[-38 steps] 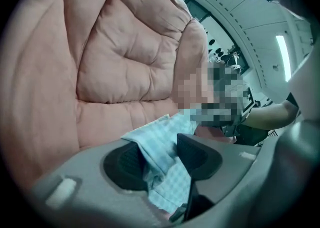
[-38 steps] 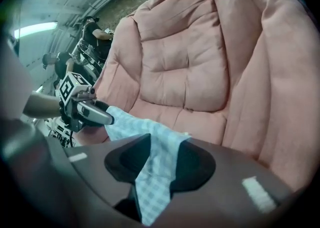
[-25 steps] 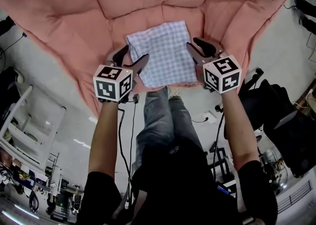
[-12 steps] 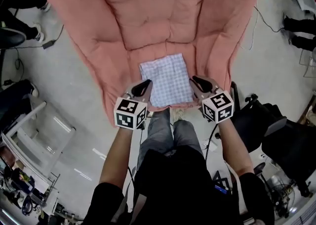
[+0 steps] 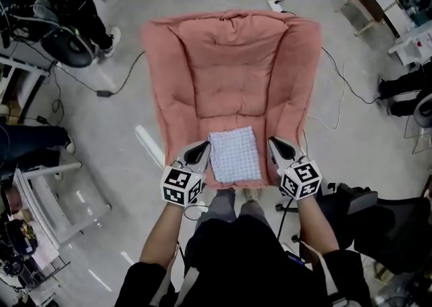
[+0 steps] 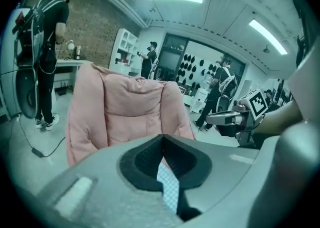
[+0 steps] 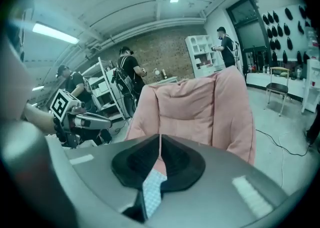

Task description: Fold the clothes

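A folded blue-and-white checked cloth [image 5: 234,156] lies flat on the seat of a pink padded armchair [image 5: 229,63]. My left gripper [image 5: 201,150] hovers just off the cloth's left edge and my right gripper [image 5: 275,145] off its right edge, both raised above the seat. Both have just been closing and now stand shut with nothing between the jaws. In the left gripper view the shut left gripper [image 6: 162,144] points at the armchair [image 6: 130,106], with a strip of cloth [image 6: 170,189] showing below. The right gripper view shows the shut right gripper [image 7: 160,144], the cloth [image 7: 151,192] and the armchair [image 7: 200,106].
The armchair stands on a grey floor with cables [image 5: 115,83] trailing around it. A white rack [image 5: 40,198] is at the left and a black office chair [image 5: 378,225] at the right. People [image 6: 50,46] stand by shelves and tables in the background.
Both grippers lifted up and away from the cloth and their jaws closed. The head view pulled back, so the whole armchair shows. The cloth stayed folded on the seat.
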